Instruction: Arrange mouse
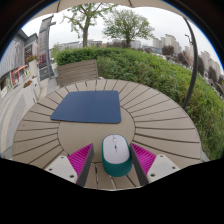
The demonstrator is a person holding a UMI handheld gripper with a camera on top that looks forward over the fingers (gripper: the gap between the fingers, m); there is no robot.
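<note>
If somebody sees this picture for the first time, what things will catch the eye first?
First, the white and teal mouse standing between the open fingers, a gap at either side. Just beyond it, a dark blue mouse pad lies flat on the round wooden slatted table. Past the table runs a green hedge, with trees and buildings behind.

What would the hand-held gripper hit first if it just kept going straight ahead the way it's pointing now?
The mouse, white on a teal base, already stands between the open hand-held gripper's fingers on the round wooden table, so it would probably meet that first. Beyond it lies the blue mouse pad.
</note>
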